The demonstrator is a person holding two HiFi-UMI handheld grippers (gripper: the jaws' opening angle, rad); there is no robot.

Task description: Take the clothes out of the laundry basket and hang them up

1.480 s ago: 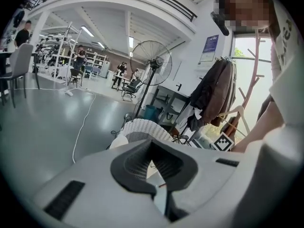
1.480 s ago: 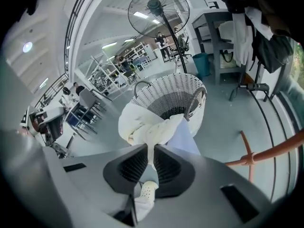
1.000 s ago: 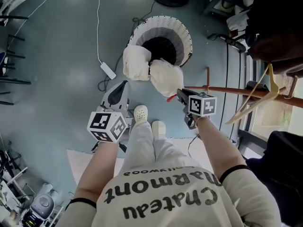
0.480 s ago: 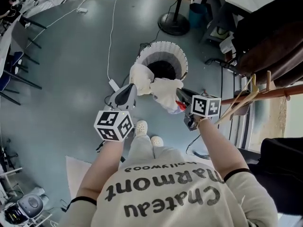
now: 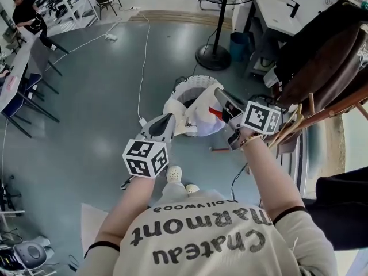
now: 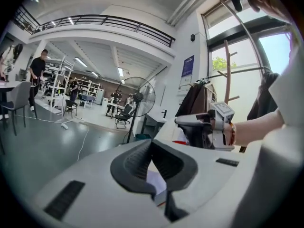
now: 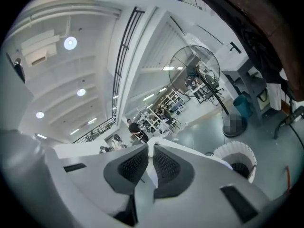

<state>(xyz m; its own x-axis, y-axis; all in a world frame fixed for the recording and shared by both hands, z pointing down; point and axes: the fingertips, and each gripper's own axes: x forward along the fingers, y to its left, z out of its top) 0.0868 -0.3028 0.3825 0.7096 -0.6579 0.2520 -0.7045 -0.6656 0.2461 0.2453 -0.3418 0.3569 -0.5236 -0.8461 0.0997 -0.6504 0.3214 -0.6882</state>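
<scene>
Both grippers hold a white garment [image 5: 197, 118] with a red tag up in the air, in front of the white laundry basket [image 5: 195, 81]. My left gripper [image 5: 167, 121] is shut on the garment's left part; white cloth [image 6: 156, 180] shows between its closed jaws. On the garment's right part my right gripper [image 5: 222, 96] is shut too, and a strip of cloth [image 7: 151, 170] is pinched between its pads. The right gripper [image 6: 205, 128] also shows in the left gripper view. Seen from the right gripper, the basket [image 7: 236, 156] stands on the floor below.
A wooden hanger [image 5: 289, 129] hangs on a wooden rail [image 5: 340, 107] at the right, beside dark brown clothes [image 5: 324, 53]. A standing fan's base [image 5: 213, 57] and a blue bin [image 5: 238, 43] stand behind the basket. A cable [image 5: 144, 56] crosses the grey floor; chairs stand far left.
Both grippers have risen with the white garment, lifting it clear of the basket and up toward the rail. The head view has tilted up, showing more of the room.
</scene>
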